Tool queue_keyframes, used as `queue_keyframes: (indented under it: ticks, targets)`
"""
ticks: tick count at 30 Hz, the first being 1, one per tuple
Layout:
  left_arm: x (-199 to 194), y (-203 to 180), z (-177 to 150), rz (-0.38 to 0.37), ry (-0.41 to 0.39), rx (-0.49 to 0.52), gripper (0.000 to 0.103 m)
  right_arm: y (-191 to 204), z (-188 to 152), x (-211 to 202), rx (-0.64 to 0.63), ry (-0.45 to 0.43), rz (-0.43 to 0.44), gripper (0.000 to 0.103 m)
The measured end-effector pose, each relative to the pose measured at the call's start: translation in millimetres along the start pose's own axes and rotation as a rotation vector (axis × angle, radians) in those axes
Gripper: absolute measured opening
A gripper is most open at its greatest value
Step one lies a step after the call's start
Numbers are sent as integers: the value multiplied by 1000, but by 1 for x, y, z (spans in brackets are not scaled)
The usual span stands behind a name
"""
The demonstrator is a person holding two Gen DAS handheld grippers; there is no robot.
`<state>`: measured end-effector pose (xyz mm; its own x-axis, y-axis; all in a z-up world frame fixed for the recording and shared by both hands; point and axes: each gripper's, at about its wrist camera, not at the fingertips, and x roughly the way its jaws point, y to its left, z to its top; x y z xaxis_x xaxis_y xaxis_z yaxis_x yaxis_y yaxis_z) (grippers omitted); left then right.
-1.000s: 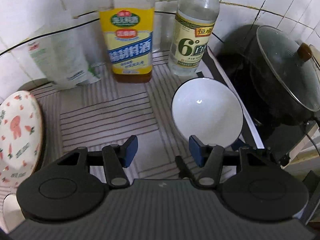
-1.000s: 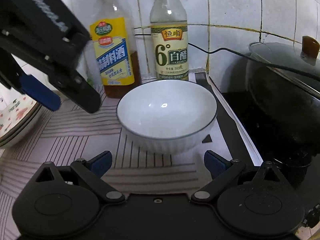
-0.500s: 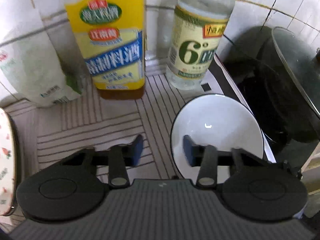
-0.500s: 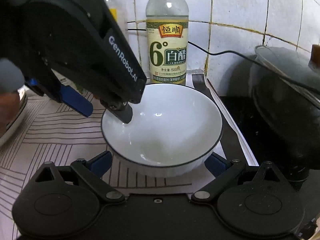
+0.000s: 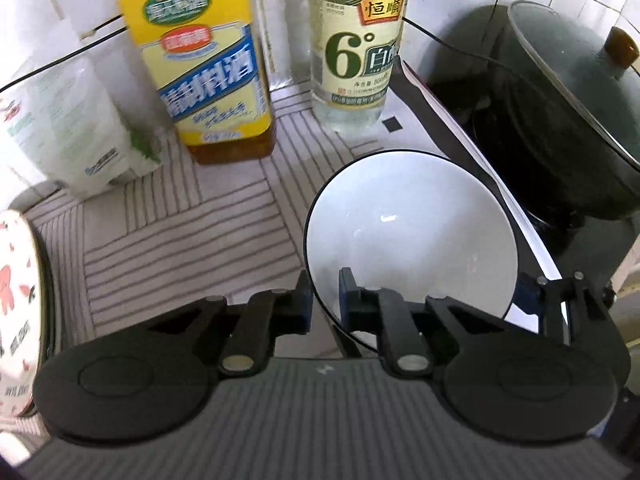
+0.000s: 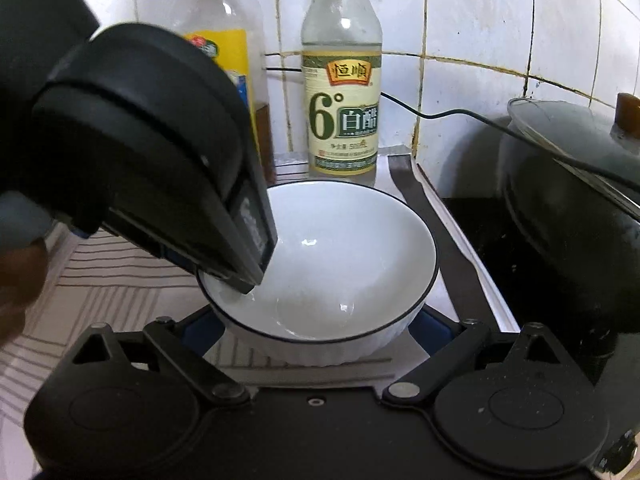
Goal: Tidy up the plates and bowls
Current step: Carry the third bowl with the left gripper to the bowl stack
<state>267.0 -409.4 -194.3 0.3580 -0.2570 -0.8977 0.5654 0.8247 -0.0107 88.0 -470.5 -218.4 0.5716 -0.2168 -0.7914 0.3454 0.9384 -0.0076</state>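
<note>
- The white bowl (image 5: 412, 236) stands upright on the striped mat (image 5: 180, 240) of the desk, just in front of the vinegar bottle (image 5: 358, 44), which I take as the landmark
- The left claw (image 5: 323, 300) is closed on the near-left rim of this bowl: one blue pad is outside the wall, the other inside, and the thin rim is pinched between them. In the right wrist view the same claw (image 6: 236, 276) comes down steeply onto the rim, left of the vinegar bottle
- I think the rim is taken because the bowl is too wide to be held across, so a pinch on the edge is the practical way to lift it
- The right claw (image 6: 316, 328) is open, with its blue fingers (image 6: 200, 330) on both sides of the bowl's lower wall, in front of the vinegar bottle. Whether they touch the wall I cannot tell. It seems to guard or steady the bowl while the other claw takes it
- The yellow-label bottle (image 5: 208, 68) stands just left of the vinegar bottle, and a white bag (image 5: 68, 132) leans further left
- A patterned plate (image 5: 16, 300) is well to the left of the vinegar bottle, at the mat's edge; probably the bowl should go near it
- A dark pot (image 5: 560, 128) with a glass lid is right of the vinegar bottle, near enough that a lifted bowl could knock it
</note>
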Motion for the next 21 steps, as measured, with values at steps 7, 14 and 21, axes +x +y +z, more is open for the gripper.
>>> queue_keyframes:
  ticks: [7,14,21]
  targets:
    - [-39,14,-23,2,-10,-45,12,10,-10,-35,-17,-46,58,99]
    - [-90,40,-47,0,-45,-104,11,31,-11,-83,-71,-109,132,99]
    - [-129,75,-76,39,-86,-202,11,59,-2,-115,-146,-135,209,99]
